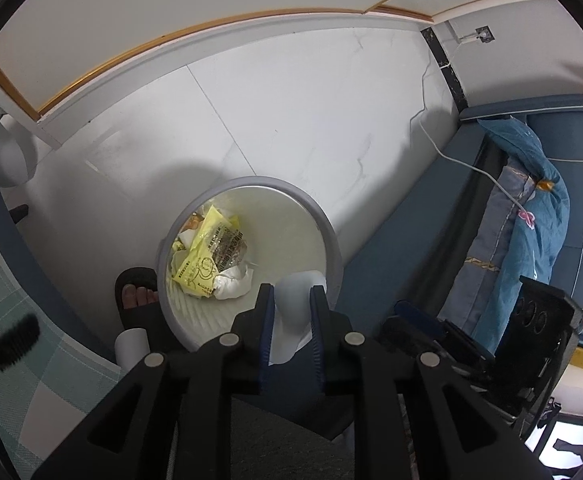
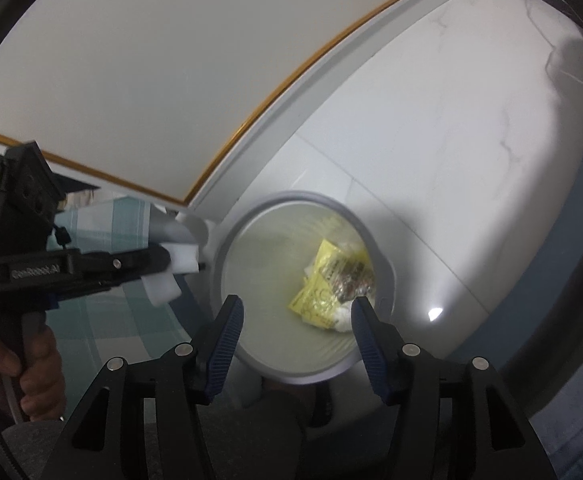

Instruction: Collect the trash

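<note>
Right wrist: right tongs (image 2: pixel 297 312) spread, blurred | left tongs (image 1: pixel 291 300) pinching tissue (image 1: pixel 297 312)

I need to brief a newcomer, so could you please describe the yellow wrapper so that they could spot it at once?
Find the round grey-rimmed bin on the white tiled floor, beside the blue sofa. Look down inside: the yellow wrapper lies on the bottom. It is the only bright yellow, printed piece, lying among crumpled white tissue.

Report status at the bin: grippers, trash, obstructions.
Left gripper shut on white tissue, over bin. Right gripper open, empty. Yellow wrapper already inside. Nothing blocking.
</note>
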Demonstrator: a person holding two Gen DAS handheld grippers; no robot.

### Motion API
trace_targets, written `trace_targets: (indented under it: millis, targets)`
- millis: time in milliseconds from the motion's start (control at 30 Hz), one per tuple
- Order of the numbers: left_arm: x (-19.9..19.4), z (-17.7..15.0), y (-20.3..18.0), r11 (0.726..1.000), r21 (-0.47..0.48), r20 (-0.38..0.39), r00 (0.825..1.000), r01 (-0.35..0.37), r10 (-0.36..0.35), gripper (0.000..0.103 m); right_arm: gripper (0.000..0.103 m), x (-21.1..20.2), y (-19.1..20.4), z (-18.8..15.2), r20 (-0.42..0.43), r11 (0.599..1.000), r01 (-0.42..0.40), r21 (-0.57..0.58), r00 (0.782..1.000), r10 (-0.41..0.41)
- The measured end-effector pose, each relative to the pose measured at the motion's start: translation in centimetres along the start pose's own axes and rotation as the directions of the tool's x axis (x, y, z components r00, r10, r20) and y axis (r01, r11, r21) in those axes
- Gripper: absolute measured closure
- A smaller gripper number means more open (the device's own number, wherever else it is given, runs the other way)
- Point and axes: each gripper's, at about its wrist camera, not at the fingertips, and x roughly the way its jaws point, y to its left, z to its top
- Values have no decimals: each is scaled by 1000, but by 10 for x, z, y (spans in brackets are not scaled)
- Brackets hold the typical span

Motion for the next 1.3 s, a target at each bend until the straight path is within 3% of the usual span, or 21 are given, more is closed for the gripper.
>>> trace_targets:
  millis: [67, 133, 300, 367, 533, 633, 833, 1100, 1300]
  targets:
    - [1, 0, 0, 1000, 4, -2, 1000, -3, 3, 87, 46, -4, -2, 0, 14, 1000, 0, 11, 1000, 0]
    - [3, -1, -1, 1000, 11, -13, 1000, -2, 2, 78, 46, -6, -4, 0, 27, 1000, -1, 20, 1000, 0]
    - [2, -2, -6, 998, 43, -11, 999, -38, 39, 76, 45, -8, -4, 1, 38, 1000, -4, 30, 999, 2]
    - [3, -4, -9, 997, 58, -15, 998, -56, 57, 70, 45, -9, -3, 0, 47, 1000, -4, 25, 999, 2]
    - [-5, -8, -7, 994, 64, 26, 996, -88, 87, 43, 44, -11, -2, 0, 52, 999, -10, 33, 999, 9]
    - [-13, -13, -8, 988, 72, 62, 990, -134, 129, 36, 40, -12, -2, -1, 52, 999, -17, 35, 999, 15]
    - [-25, -24, -9, 978, 78, 110, 977, -193, 184, 35, 33, -16, 3, -2, 52, 999, -39, 31, 998, 37]
    - [-37, -33, -23, 947, 119, 173, 945, -299, 277, 34, 24, -22, 9, -2, 53, 999, -43, 27, 998, 42]
    - [-40, -37, -27, 943, 135, 184, 943, -306, 279, 34, 15, -27, 9, -3, 74, 1000, -5, 28, 997, 3]
